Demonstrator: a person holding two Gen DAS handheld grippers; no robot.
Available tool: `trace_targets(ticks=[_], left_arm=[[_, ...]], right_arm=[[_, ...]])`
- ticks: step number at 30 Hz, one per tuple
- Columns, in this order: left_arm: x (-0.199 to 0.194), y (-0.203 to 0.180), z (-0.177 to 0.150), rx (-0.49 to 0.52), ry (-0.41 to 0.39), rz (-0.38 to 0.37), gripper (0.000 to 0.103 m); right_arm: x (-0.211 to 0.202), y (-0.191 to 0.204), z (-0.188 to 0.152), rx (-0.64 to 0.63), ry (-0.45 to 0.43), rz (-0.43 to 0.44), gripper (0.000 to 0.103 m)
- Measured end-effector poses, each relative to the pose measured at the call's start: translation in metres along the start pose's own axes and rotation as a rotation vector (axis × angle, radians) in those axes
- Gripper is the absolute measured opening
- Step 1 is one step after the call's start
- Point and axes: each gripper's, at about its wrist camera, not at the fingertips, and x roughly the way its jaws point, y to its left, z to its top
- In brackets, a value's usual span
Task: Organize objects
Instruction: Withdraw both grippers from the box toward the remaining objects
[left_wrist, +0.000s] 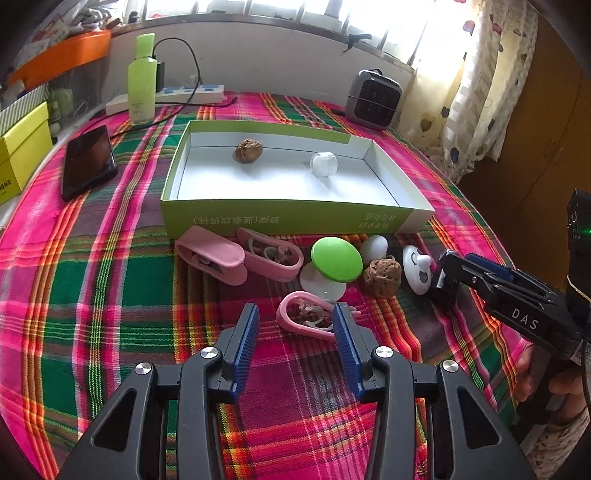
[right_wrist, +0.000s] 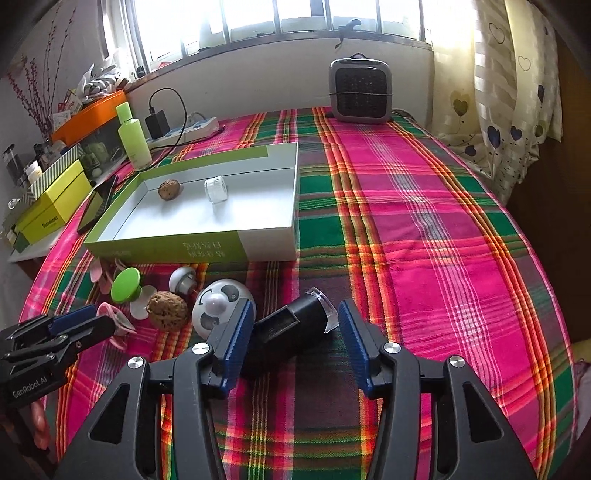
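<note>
A green and white box (left_wrist: 295, 218) (right_wrist: 166, 252) holds a walnut (left_wrist: 249, 150) and a clear jar (left_wrist: 324, 163). In front of it lie two pink cases (left_wrist: 210, 258), a green-topped knob (left_wrist: 336, 259), a white egg (left_wrist: 373, 249), another walnut (left_wrist: 382, 277) and a white panda-faced ball (right_wrist: 221, 306). My left gripper (left_wrist: 297, 326) stands open around a pink clip (left_wrist: 303, 318) on the cloth. My right gripper (right_wrist: 295, 330) is open, with a black tube with a clear cap (right_wrist: 291, 328) lying between its fingers; a gap shows at the right pad.
A black phone (left_wrist: 88, 162), a green bottle (left_wrist: 141, 81) and a power strip (left_wrist: 184, 94) sit behind and left of the box. A small heater (right_wrist: 360, 90) stands at the back. A yellow box (left_wrist: 22, 147) is at the far left, a curtain (right_wrist: 517, 110) at the right.
</note>
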Motion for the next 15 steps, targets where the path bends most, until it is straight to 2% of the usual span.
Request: trace_targets(ticks=[8,15], left_arm=[[-0.001,-0.003,-0.003,-0.006,0.005,-0.018,0.04],[0.0,-0.006,-0.005,-0.002,0.017,-0.031,0.04]], right_arm=[[0.002,0.005,-0.006,0.005,0.026,0.028,0.05],[-0.006,0.003,-0.012,-0.022,0.033,0.0,0.05]])
